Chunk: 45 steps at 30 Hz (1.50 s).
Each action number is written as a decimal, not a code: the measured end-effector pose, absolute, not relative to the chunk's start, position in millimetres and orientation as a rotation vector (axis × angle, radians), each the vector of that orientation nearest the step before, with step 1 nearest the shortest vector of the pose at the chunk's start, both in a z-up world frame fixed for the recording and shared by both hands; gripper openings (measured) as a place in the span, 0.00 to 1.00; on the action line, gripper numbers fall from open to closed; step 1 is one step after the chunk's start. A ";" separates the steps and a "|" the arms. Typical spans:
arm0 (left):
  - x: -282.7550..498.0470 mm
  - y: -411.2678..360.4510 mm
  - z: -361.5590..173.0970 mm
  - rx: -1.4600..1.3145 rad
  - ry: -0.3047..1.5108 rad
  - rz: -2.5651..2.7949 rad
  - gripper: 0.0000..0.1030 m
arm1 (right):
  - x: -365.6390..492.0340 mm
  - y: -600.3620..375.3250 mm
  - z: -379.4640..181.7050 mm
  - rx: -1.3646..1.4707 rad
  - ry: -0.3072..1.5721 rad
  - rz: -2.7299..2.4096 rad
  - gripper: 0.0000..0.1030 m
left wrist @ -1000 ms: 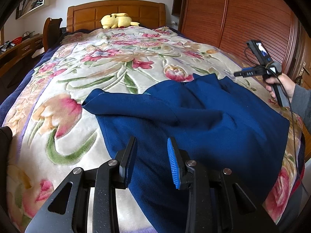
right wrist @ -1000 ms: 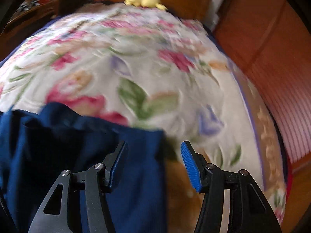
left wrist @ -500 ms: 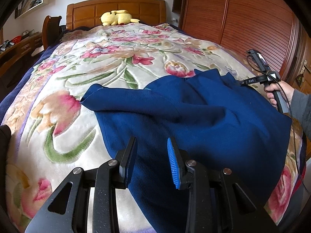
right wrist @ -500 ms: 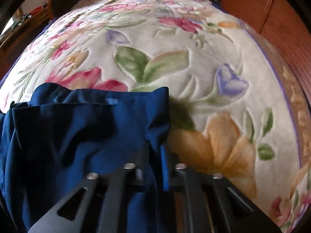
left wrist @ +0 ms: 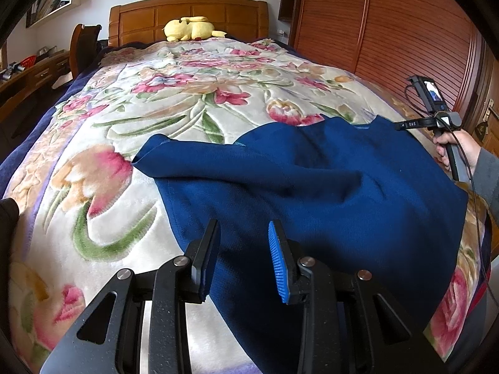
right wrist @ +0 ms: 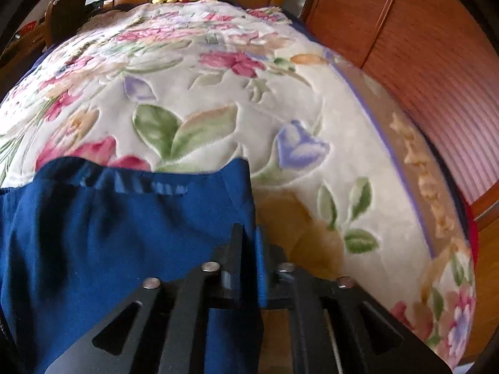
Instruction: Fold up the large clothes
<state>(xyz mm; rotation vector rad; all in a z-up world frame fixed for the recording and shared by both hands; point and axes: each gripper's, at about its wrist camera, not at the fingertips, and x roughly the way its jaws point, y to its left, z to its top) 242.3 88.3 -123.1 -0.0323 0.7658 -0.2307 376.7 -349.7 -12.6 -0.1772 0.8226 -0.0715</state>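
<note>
Item: blue sweater, centre frame; soft, limp, light. Hold by edges. Right gripper clenched on its edge, having just eased slightly; left gripper released.

I note a plain navy-blue garment on a cream blanket patterned with pink, lilac and green flowers. My tongs are black with blue pads. Plush toy: yellow.
</note>
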 end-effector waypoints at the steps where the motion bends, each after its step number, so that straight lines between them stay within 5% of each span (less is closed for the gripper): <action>1: 242.2 88.6 -122.6 -0.033 0.764 -0.230 0.32 | 373.1 -342.1 -9.1 -0.191 0.809 -0.068 0.25; 5: 240.6 92.1 -120.0 -0.038 0.756 -0.224 0.32 | 355.0 -297.2 9.6 -0.212 0.755 0.093 0.44; 25: 238.1 122.1 -112.7 -0.082 0.730 -0.175 0.32 | 339.2 -89.7 -32.6 -0.302 0.847 0.550 0.44; 29: 238.4 123.4 -112.1 -0.083 0.728 -0.176 0.32 | 350.6 -76.2 -34.2 -0.327 0.839 0.530 0.13; 37: 237.9 121.6 -112.6 -0.076 0.729 -0.176 0.32 | 337.9 -64.4 -22.7 -0.365 0.743 0.512 0.03; 45: 237.9 120.6 -112.9 -0.070 0.730 -0.176 0.32 | 339.8 -62.8 -11.6 -0.348 0.698 0.486 0.04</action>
